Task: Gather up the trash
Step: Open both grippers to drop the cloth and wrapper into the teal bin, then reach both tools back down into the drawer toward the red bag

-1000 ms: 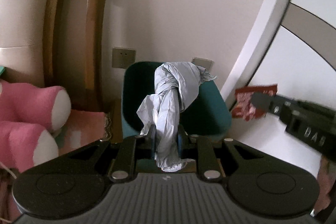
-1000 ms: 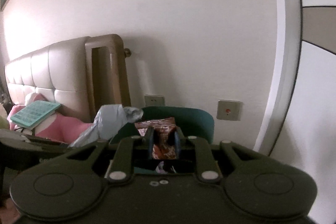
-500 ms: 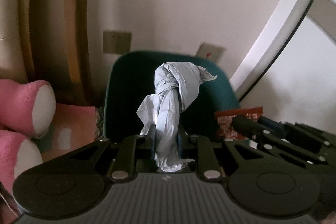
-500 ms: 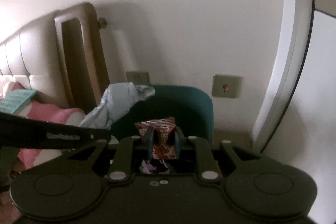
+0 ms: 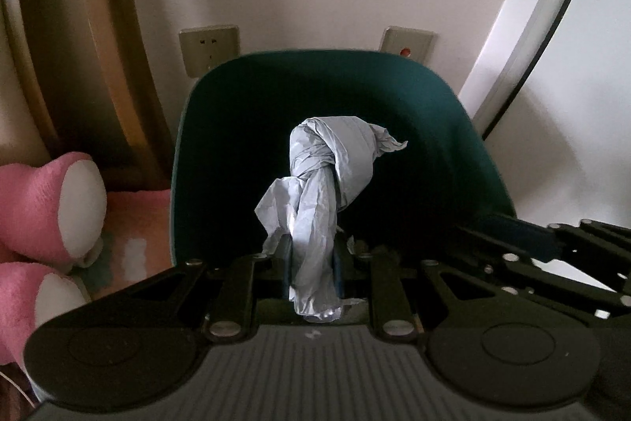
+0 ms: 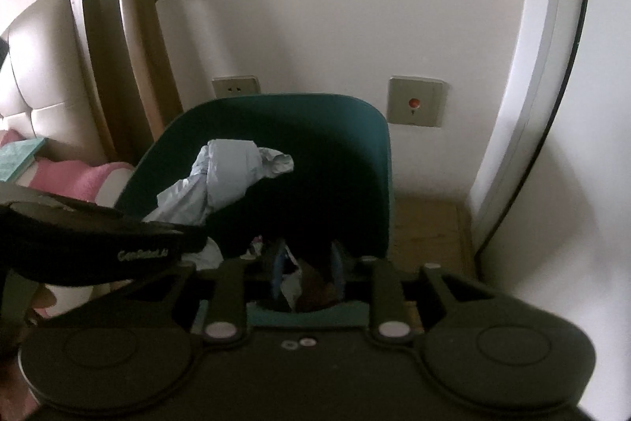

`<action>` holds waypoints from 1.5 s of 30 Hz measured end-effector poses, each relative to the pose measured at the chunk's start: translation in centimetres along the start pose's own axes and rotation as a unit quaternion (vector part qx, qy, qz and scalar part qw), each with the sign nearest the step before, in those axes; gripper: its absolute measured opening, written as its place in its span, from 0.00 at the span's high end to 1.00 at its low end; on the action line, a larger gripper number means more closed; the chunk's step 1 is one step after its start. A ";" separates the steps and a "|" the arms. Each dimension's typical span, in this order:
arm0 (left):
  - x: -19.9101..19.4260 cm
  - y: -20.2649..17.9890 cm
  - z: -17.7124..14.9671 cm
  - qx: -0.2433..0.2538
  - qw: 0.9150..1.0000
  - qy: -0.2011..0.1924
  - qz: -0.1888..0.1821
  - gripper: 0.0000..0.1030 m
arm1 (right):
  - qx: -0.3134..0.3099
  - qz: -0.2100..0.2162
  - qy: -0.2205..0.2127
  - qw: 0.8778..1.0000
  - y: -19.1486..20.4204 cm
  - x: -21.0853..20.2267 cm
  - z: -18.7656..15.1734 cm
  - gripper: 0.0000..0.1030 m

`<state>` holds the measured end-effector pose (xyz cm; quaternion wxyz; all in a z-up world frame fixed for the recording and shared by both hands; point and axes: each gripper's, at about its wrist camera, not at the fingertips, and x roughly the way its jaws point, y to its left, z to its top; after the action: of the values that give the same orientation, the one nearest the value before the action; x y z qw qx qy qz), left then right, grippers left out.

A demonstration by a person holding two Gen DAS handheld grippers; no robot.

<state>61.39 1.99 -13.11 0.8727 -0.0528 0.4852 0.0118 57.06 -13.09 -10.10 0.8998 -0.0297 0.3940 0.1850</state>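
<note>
My left gripper (image 5: 309, 263) is shut on a knotted grey-blue plastic bag (image 5: 327, 180) and holds it over the mouth of the dark teal trash bin (image 5: 453, 113). The bag (image 6: 224, 176) and the bin (image 6: 355, 113) also show in the right wrist view. My right gripper (image 6: 307, 263) hangs over the bin with its fingers apart. A dark reddish snack wrapper (image 6: 315, 287) lies below and between them, down in the bin. The right gripper's body shows at the right of the left wrist view (image 5: 552, 247).
A wooden headboard frame (image 5: 98, 26) and pink plush toy (image 5: 43, 204) stand left of the bin. Wall sockets (image 6: 416, 101) are behind it. A white curved panel (image 6: 524, 85) rises at the right, with a wooden ledge (image 6: 430, 227) beside the bin.
Both grippers have moved forward and down over the bin. The right gripper has opened and the red snack wrapper has dropped from between its fingers. The left still holds the bag.
</note>
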 end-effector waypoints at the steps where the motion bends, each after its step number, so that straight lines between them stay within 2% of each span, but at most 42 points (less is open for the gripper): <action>1: 0.2 0.0 0.0 0.000 1.000 0.002 0.003 0.79 | 0.000 0.000 -0.001 1.000 -0.1 -0.1 -0.1 0.75; 4: 0.5 0.1 -0.1 0.004 1.000 0.005 0.007 0.74 | -0.001 -0.002 -0.009 1.000 -0.5 -0.6 -0.1 0.74; 10: 0.1 0.6 -0.4 -0.008 1.000 0.000 -0.007 0.73 | 0.001 0.008 -0.035 0.999 -1.5 -2.8 -0.2 0.72; 20: -5.1 0.9 -3.0 -0.024 0.996 -0.072 -0.053 0.73 | 0.017 0.036 -0.073 0.997 -2.7 -7.5 -3.5 0.67; 26: -8.5 0.3 -7.0 -0.007 0.992 -0.113 -0.059 0.72 | 0.023 0.041 -0.078 0.996 -2.7 -9.7 -7.5 0.66; 27: -8.9 0.2 -7.8 -0.005 0.991 -0.118 -0.060 0.67 | 0.024 0.042 -0.073 0.996 -2.8 -9.8 -8.3 0.65; 28: -9.1 0.1 -8.5 -0.003 0.991 -0.120 -0.060 0.47 | 0.024 0.042 -0.069 0.996 -2.8 -10.0 -8.9 0.65; 30: -9.8 0.0 -10.3 -0.003 0.989 -0.133 -0.059 0.20 | 0.021 0.039 -0.058 0.997 -2.9 -10.0 -10.5 0.65; 32: -10.1 -0.1 -12.2 0.002 0.987 -0.145 -0.064 0.19 | 0.017 0.032 -0.047 0.998 -2.9 -9.9 -12.3 0.65; 38: -8.1 0.3 -18.0 -0.001 0.990 -0.127 -0.056 0.19 | 0.033 0.026 -0.003 0.999 -3.6 -8.2 -18.5 0.64; 41: -6.2 0.6 -21.3 -0.010 0.992 -0.115 -0.050 0.19 | 0.049 0.034 0.017 0.998 -4.0 -7.0 -22.1 0.61; 45: -2.5 0.9 -25.5 -0.024 0.996 -0.078 -0.044 0.19 | 0.058 0.041 0.038 0.997 -4.2 -4.8 -26.5 0.54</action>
<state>38.46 0.31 -24.36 0.9062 -0.0937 0.4122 -0.0107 37.11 -23.71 -25.25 0.8758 0.0317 0.4393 0.1976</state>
